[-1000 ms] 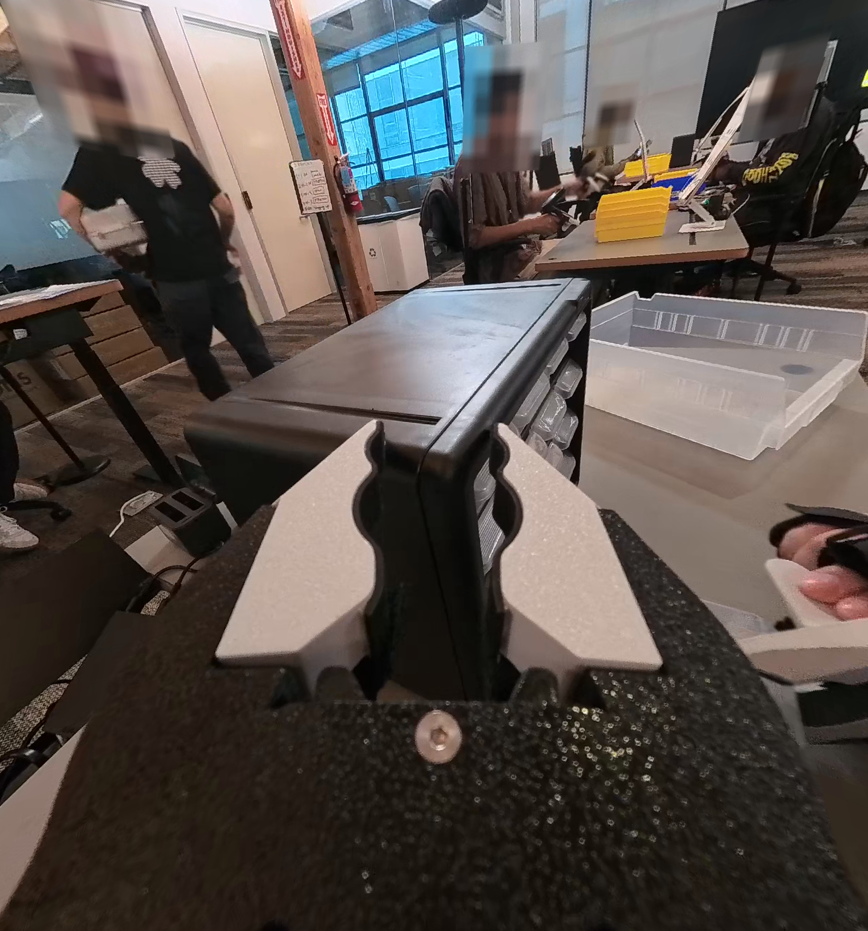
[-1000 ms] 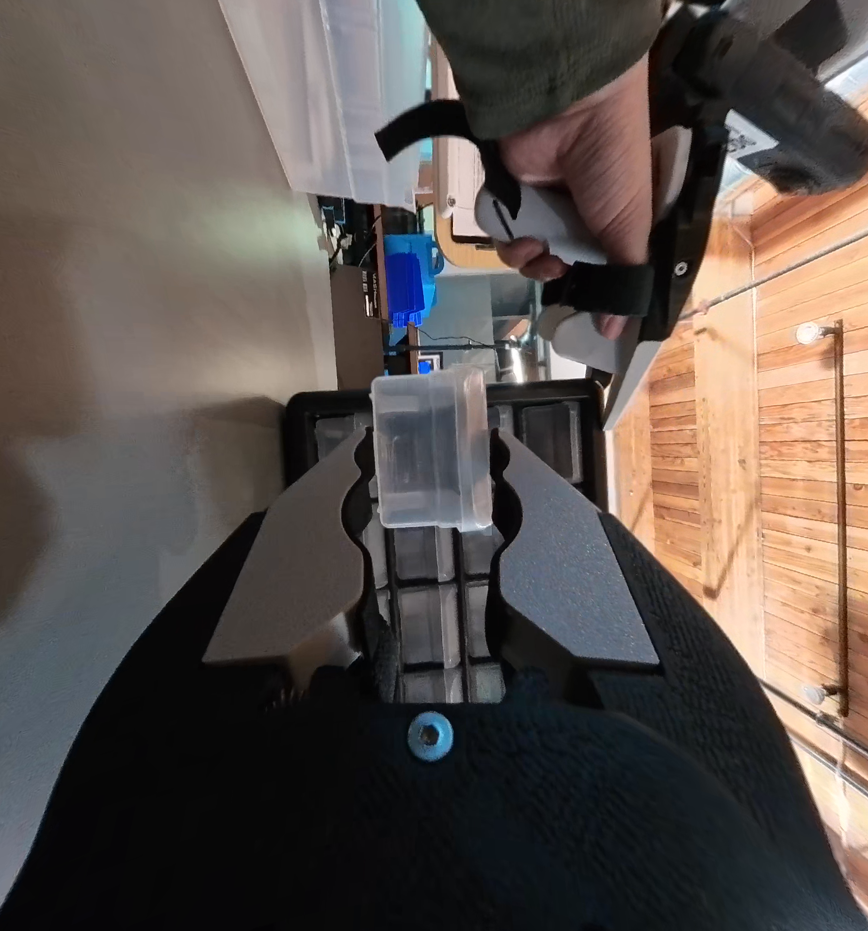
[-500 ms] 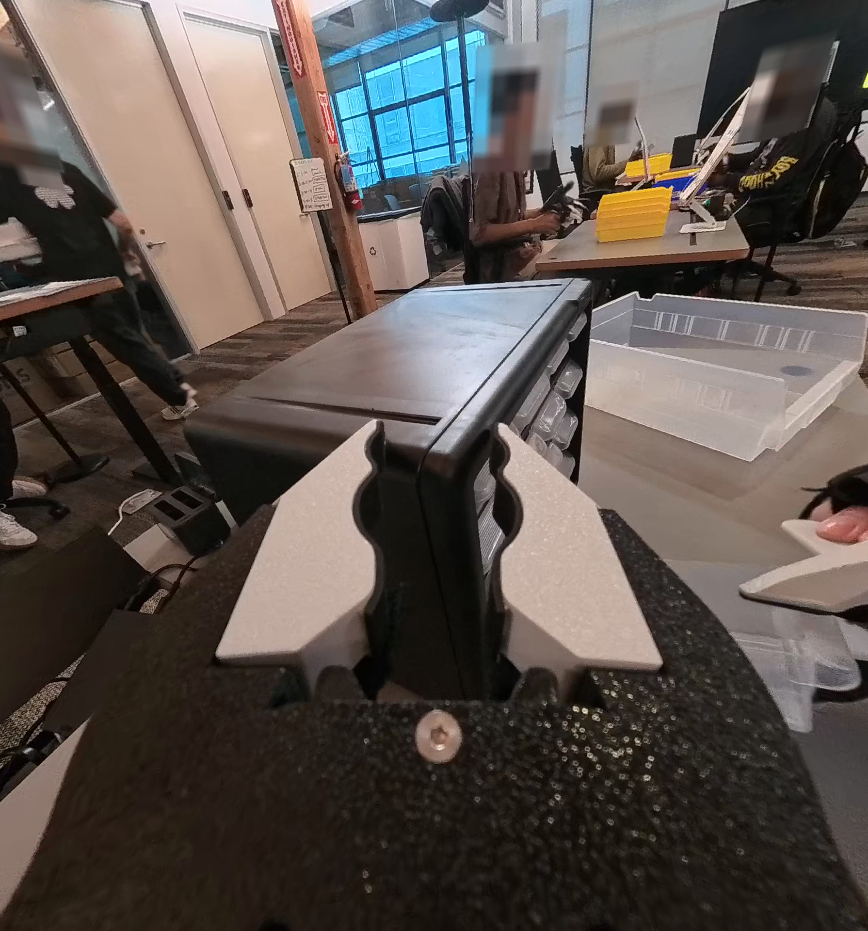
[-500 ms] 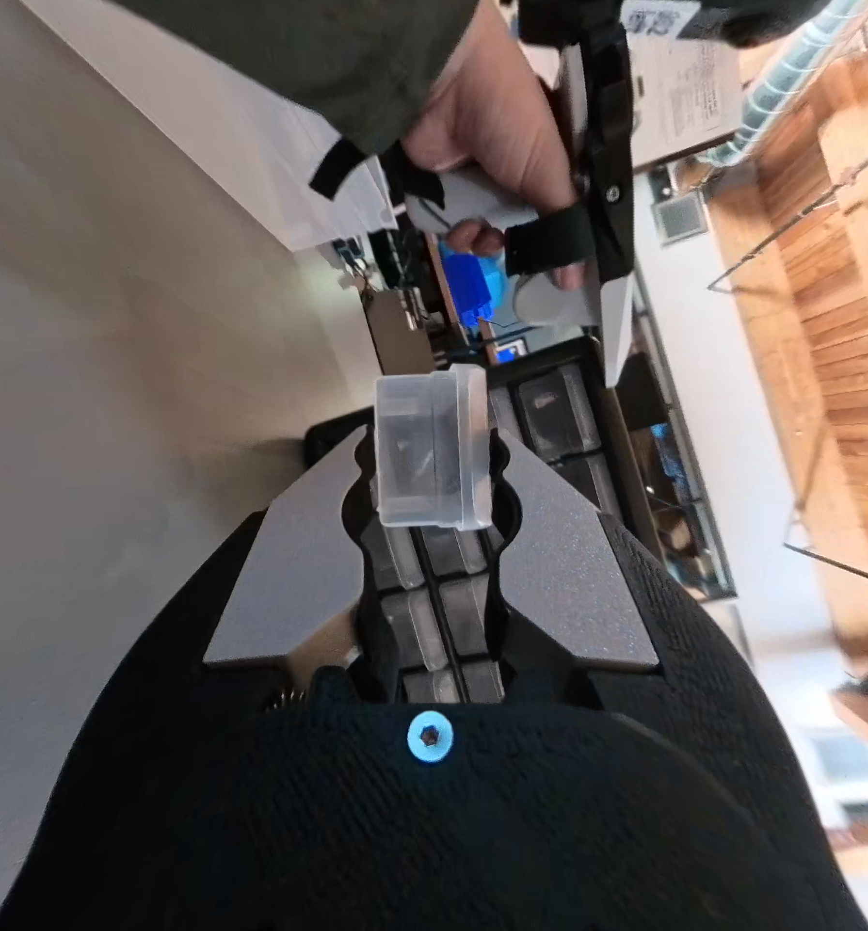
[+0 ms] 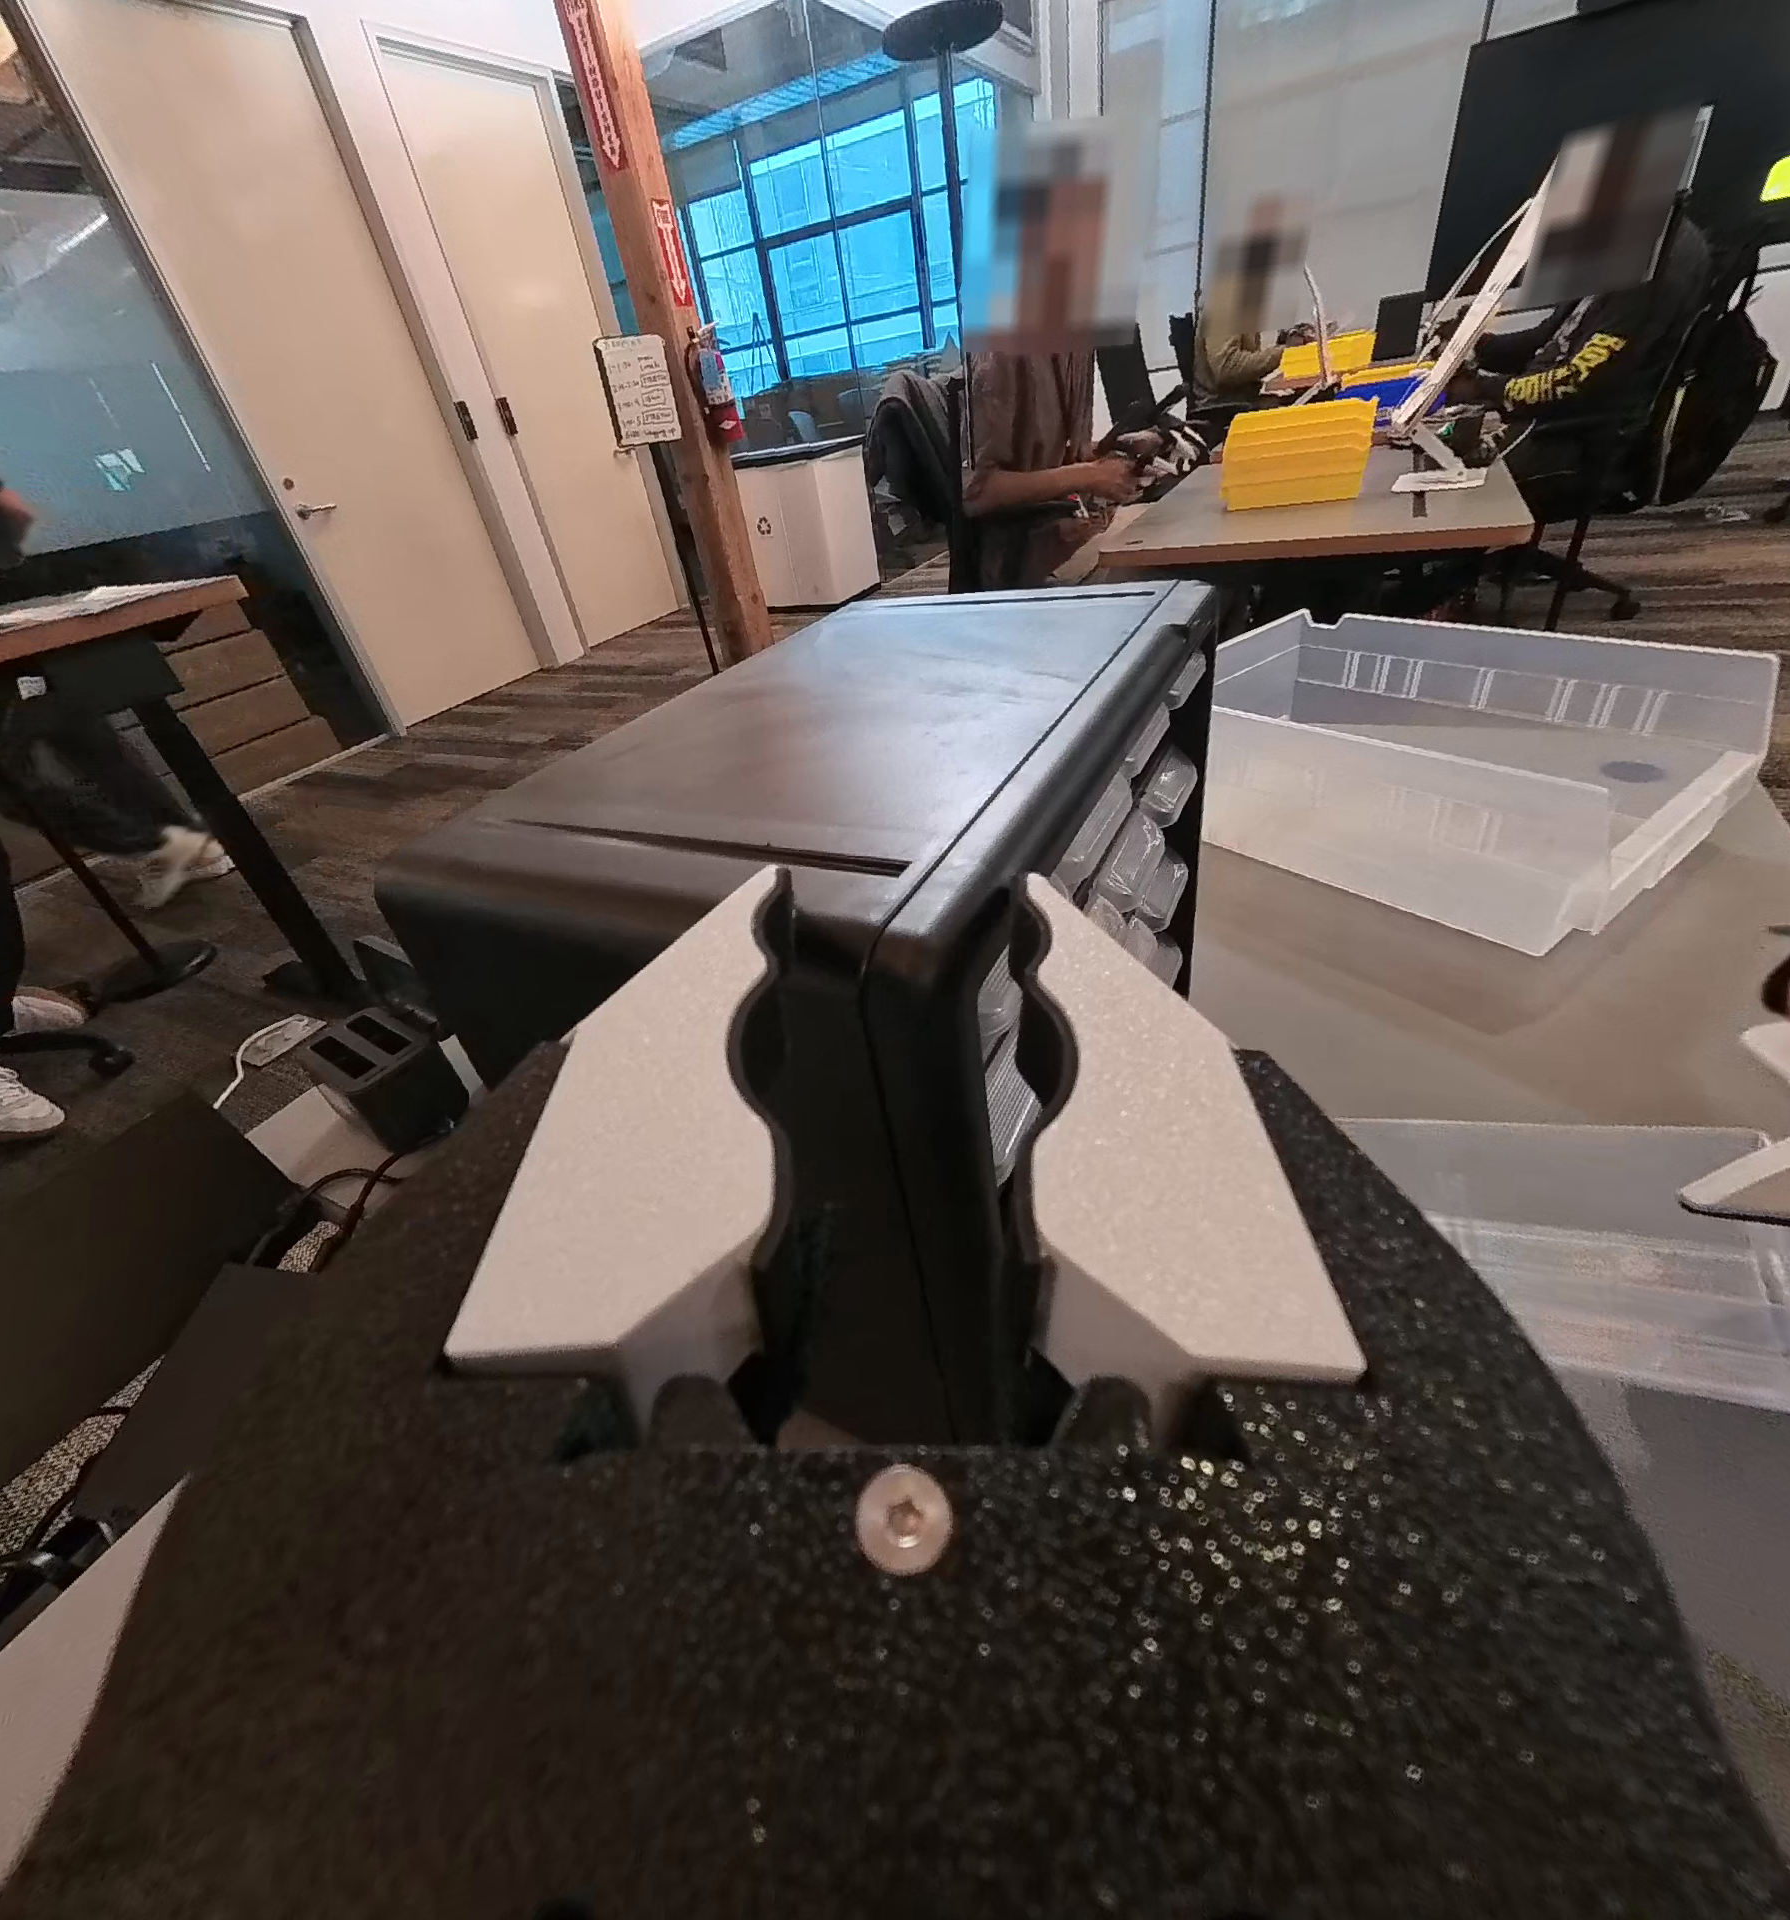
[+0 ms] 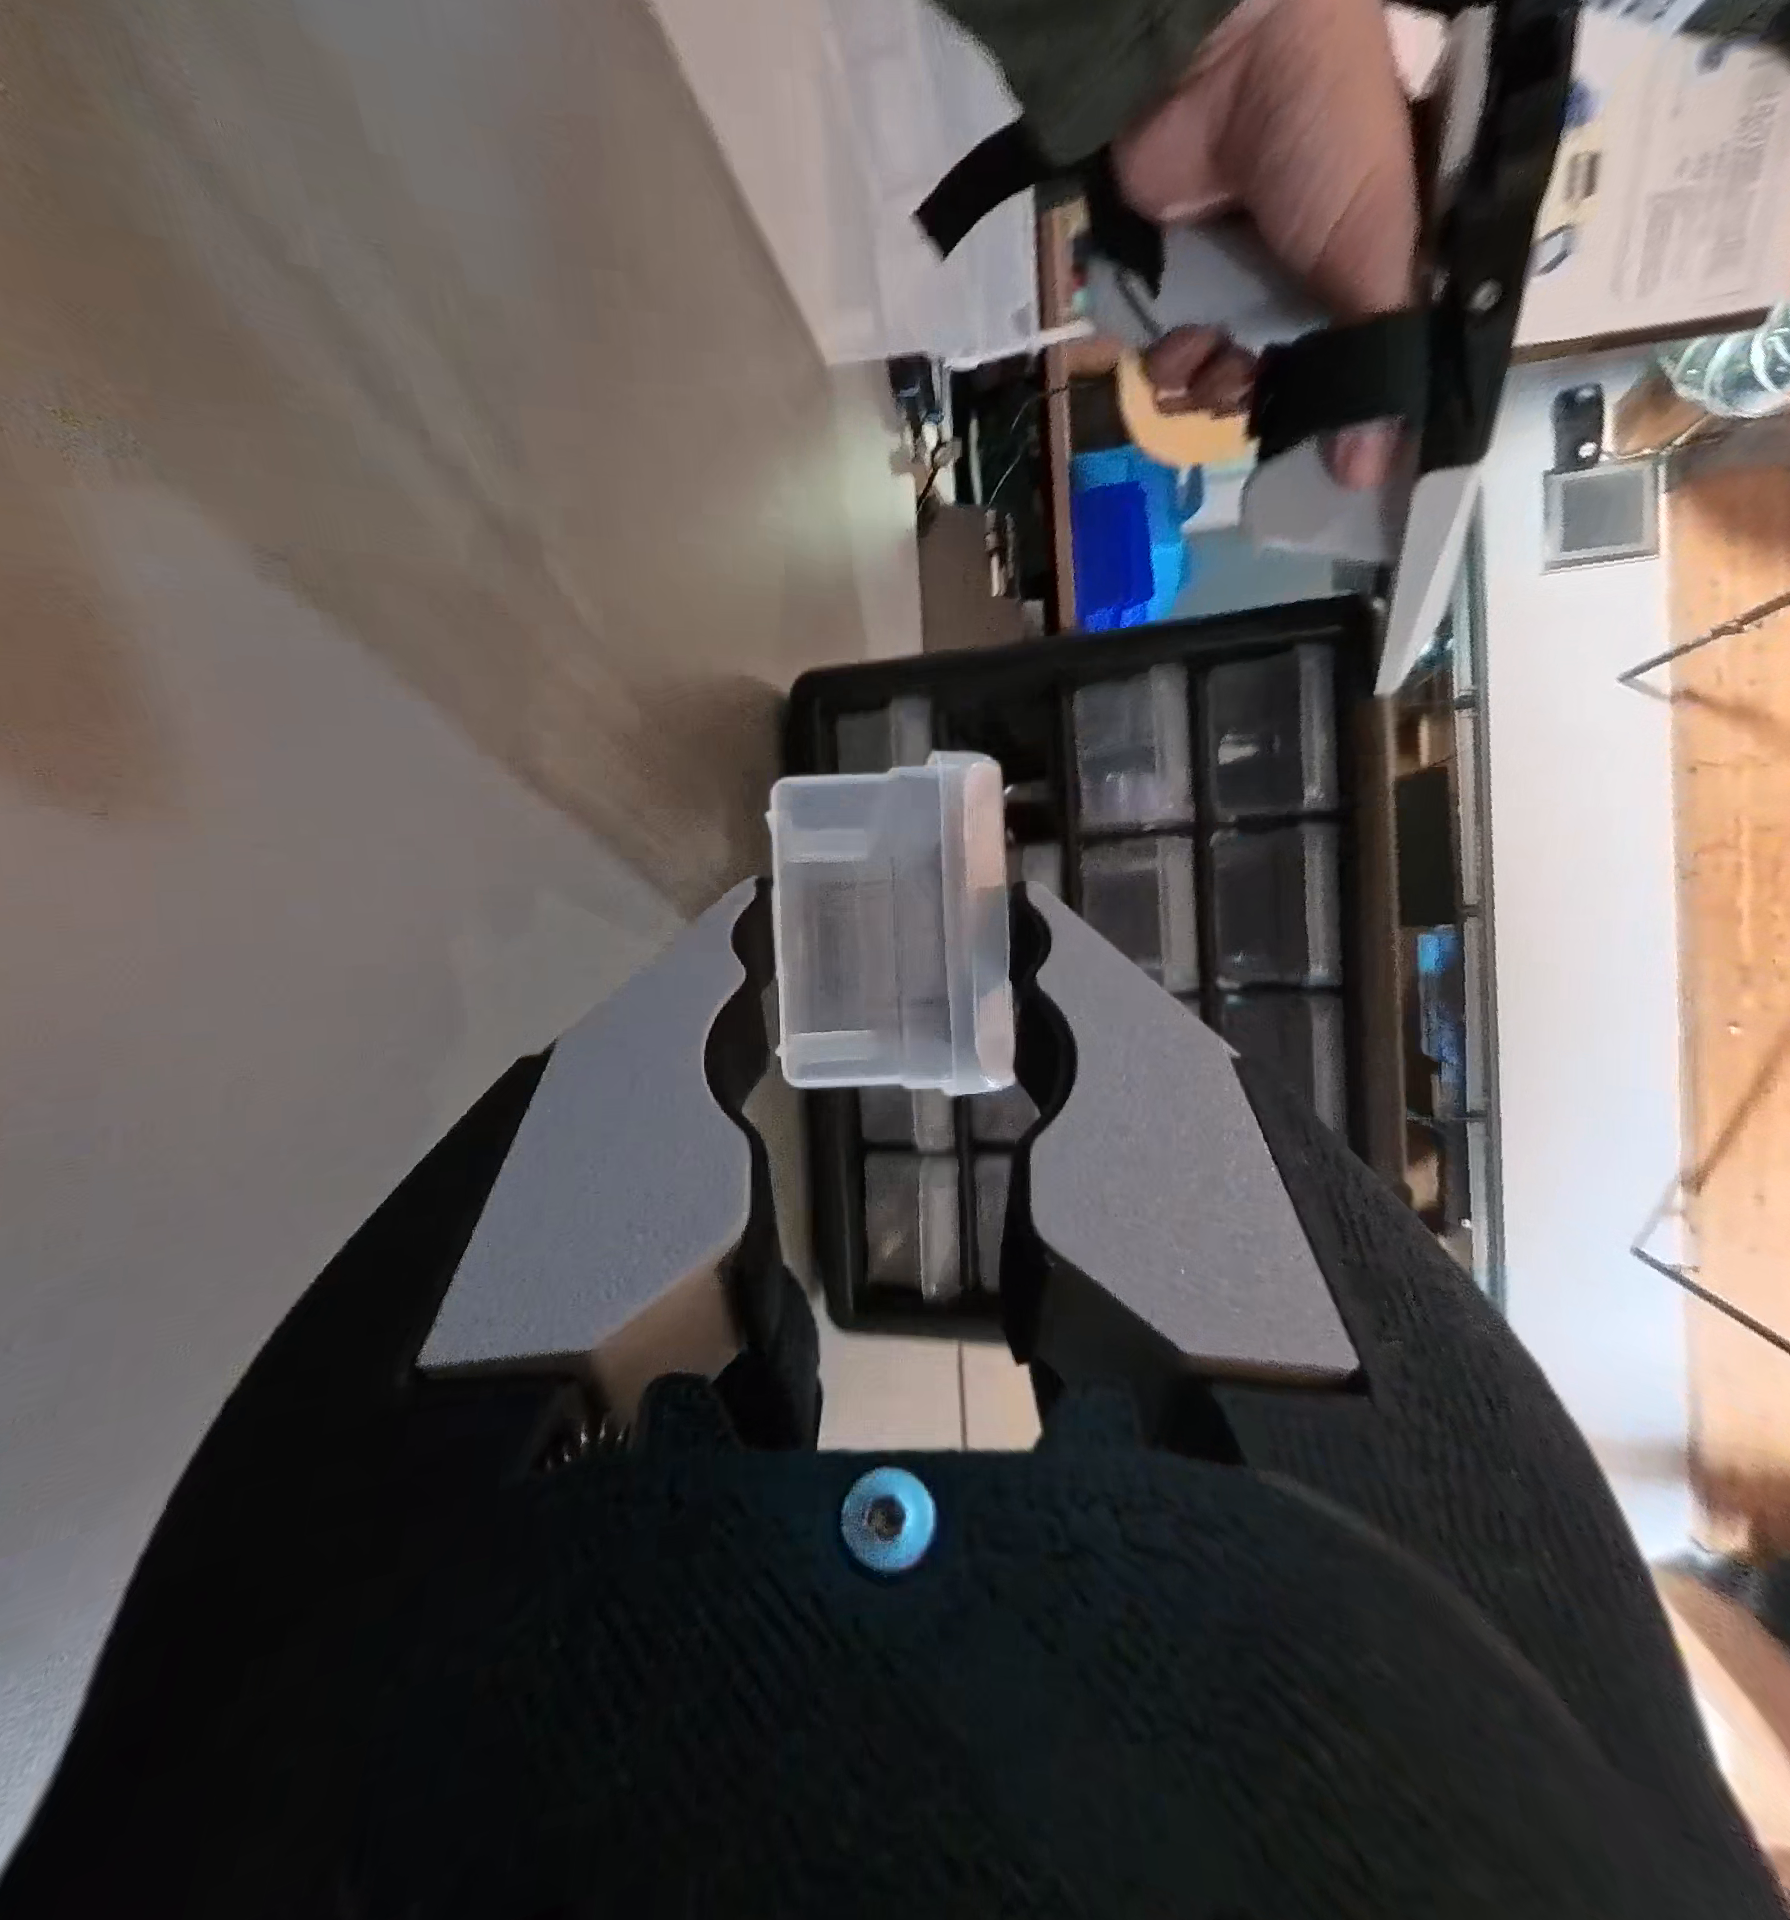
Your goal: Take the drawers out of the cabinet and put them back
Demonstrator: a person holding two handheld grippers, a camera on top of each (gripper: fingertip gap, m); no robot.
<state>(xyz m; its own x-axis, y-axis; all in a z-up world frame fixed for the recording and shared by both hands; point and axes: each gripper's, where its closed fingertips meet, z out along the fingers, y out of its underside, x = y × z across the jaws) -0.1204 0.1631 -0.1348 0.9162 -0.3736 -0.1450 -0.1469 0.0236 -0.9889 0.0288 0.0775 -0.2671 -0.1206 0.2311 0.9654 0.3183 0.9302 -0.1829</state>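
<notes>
A black cabinet (image 5: 870,769) with several small clear drawers stands on the table. My left gripper (image 5: 896,914) is shut on its near top corner edge. In the right wrist view, turned sideways, my right gripper (image 6: 891,904) is shut on a small clear drawer (image 6: 886,925) and holds it in the air, apart from the cabinet front (image 6: 1161,862). One dark slot shows in the cabinet front just behind the held drawer. The right gripper's finger (image 5: 1784,1174) and a blurred clear drawer (image 5: 1639,1288) show at the left wrist view's right edge.
A large clear plastic tray (image 5: 1473,769) lies on the beige table (image 5: 1369,997) beyond the cabinet. The hand holding the left gripper (image 6: 1275,197) is above the cabinet in the right wrist view. People sit at a far table with yellow bins (image 5: 1296,457).
My right gripper has pulled back from the cabinet with the clear drawer, and its view has swung. The left gripper has stayed clamped on the cabinet. A person in the background has walked off left.
</notes>
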